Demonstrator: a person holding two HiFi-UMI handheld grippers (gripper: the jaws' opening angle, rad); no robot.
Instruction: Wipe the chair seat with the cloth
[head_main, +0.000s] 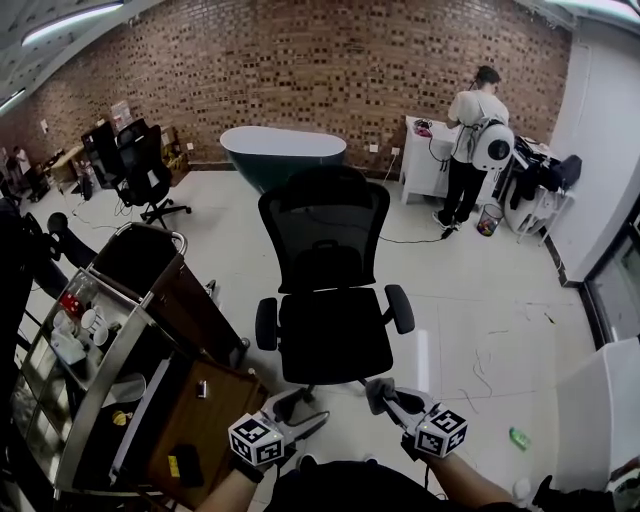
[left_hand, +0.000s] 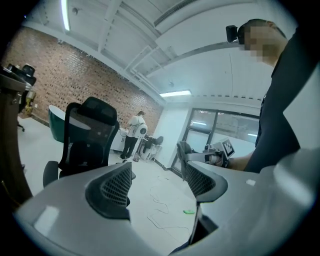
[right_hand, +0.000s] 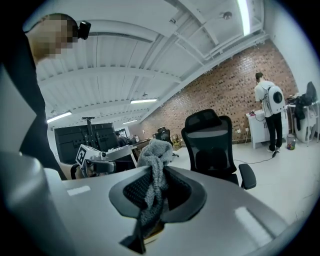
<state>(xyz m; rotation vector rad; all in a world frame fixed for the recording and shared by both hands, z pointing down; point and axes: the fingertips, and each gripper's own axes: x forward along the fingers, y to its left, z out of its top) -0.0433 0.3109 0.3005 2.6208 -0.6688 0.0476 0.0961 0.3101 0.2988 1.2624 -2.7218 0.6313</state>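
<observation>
The big black mesh office chair (head_main: 325, 225) sits straight ahead of both claws, facing them. Its chair seat (head_main: 333, 335) is just past the tips, and neither claw touches it. Close on the left of the left claw there's a wheeled cart (head_main: 190, 300) with a dark top bin and cups and bits on the lower shelves. Way out ahead and to the right of the right claw, a person (head_main: 472, 140) stands with their back turned at a white counter (head_main: 425, 160) by the brick wall.

The left claw (head_main: 292, 404) hangs low in front of the seat's near edge. Its jaws are spread wide with nothing in them, just floor showing through the gap. The right claw (head_main: 385, 392) is beside it, near the seat's front right corner, jaws clamped together on the grey cloth (right_hand: 156, 150). The cloth bunches up above the tips and trails down between the pads, so it's off the seat and only in that claw. A small green thing (head_main: 517, 437) lies on the floor right of the right claw.
</observation>
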